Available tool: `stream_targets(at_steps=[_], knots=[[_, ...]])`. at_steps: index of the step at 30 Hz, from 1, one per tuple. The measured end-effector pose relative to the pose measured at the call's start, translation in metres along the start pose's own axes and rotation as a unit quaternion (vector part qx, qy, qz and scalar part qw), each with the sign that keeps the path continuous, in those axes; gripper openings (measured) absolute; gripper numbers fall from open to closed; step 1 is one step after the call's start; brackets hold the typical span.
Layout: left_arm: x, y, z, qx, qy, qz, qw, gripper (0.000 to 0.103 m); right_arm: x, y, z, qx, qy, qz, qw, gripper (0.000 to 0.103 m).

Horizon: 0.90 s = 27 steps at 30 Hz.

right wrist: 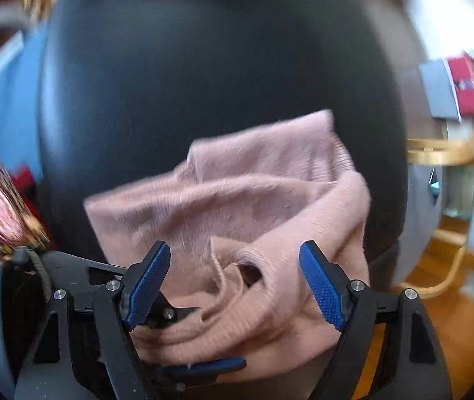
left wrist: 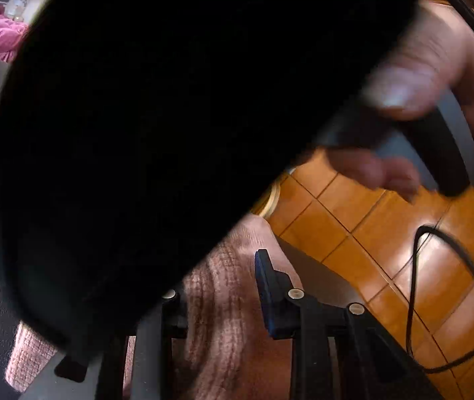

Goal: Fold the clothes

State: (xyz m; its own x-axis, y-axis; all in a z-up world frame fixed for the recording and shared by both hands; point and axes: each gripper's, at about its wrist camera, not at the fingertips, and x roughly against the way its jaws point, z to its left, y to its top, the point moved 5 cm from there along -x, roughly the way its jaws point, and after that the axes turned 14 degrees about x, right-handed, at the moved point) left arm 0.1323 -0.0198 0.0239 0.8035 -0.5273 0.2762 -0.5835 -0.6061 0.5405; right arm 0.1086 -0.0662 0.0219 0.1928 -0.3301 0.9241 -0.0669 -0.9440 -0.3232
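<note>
The right gripper (right wrist: 235, 260) has its blue-padded fingers (right wrist: 148, 283) spread wide apart, and a crumpled pink knitted sweater (right wrist: 237, 193) lies bunched between and just ahead of them, its ribbed folds filling the gap and passing under the right-hand pad. The sweater rests on a dark, glossy black cushion (right wrist: 203, 66), which rises behind it and fills most of the right wrist view. Below the sweater, close to the camera, a second pair of blue pads (right wrist: 203, 365) pokes in; whether they touch the knit cannot be told. In the left wrist view a large black shape (left wrist: 170, 116), very near the lens, covers most of the picture and hides one finger of the left gripper (left wrist: 216, 286), so its state cannot be told; only one blue-edged finger (left wrist: 267, 286) shows clearly. Pink ribbed knit lies between and beyond the finger mounts. To the right of that finger are an orange tiled floor (left wrist: 353, 226), a looping black cable (left wrist: 453, 300), and a blurred hand (left wrist: 420, 76) above.
</note>
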Motion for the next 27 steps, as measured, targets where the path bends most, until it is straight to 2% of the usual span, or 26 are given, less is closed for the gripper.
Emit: stream_targets(at_steps=[3, 5, 7, 8, 9, 12, 15, 18, 20, 22, 25, 27], knots=[[-0.004, -0.003, -0.003, -0.007, 0.001, -0.009, 0.9999, 0.028, -0.022, 0.005, 0.007, 0.044, -0.012, 0.076, 0.996, 0.082], [-0.007, -0.003, -0.003, -0.007, -0.001, -0.006, 1.0, 0.03, -0.032, 0.004, 0.007, 0.053, -0.011, 0.109, 0.993, 0.08], [-0.01, -0.003, -0.001, 0.004, -0.009, 0.0, 1.0, 0.03, -0.04, 0.001, 0.001, 0.042, -0.016, 0.131, 0.99, 0.056], [-0.012, -0.002, 0.001, 0.008, -0.012, 0.001, 0.9999, 0.03, -0.042, -0.001, -0.003, 0.036, -0.024, 0.138, 0.99, 0.033], [-0.012, 0.001, 0.004, 0.012, -0.013, -0.001, 0.9998, 0.03, -0.041, -0.003, -0.006, 0.029, -0.027, 0.135, 0.99, 0.025], [-0.012, 0.007, 0.011, 0.023, -0.015, -0.008, 0.9996, 0.03, -0.032, -0.011, -0.017, -0.004, -0.036, 0.116, 0.993, 0.019], [-0.013, 0.013, 0.018, 0.035, -0.018, -0.015, 0.9991, 0.03, -0.014, -0.023, -0.03, -0.066, -0.047, 0.065, 0.995, 0.017], [-0.016, 0.02, 0.025, 0.048, -0.019, -0.018, 0.9985, 0.03, 0.001, -0.038, -0.044, -0.146, -0.053, 0.005, 0.988, 0.016], [-0.021, 0.025, 0.026, 0.053, -0.019, -0.016, 0.9983, 0.03, 0.007, -0.055, -0.056, -0.208, -0.054, -0.035, 0.976, 0.016], [-0.022, 0.027, 0.027, 0.053, -0.021, -0.009, 0.9983, 0.03, 0.014, -0.075, -0.066, -0.276, -0.049, -0.08, 0.957, 0.016], [-0.011, 0.033, 0.033, 0.037, -0.037, 0.011, 0.9986, 0.03, 0.015, -0.111, -0.076, -0.374, -0.027, -0.138, 0.917, 0.016], [-0.023, 0.032, 0.032, 0.022, -0.049, 0.025, 0.9982, 0.03, 0.016, -0.13, -0.079, -0.429, 0.001, -0.17, 0.887, 0.016]])
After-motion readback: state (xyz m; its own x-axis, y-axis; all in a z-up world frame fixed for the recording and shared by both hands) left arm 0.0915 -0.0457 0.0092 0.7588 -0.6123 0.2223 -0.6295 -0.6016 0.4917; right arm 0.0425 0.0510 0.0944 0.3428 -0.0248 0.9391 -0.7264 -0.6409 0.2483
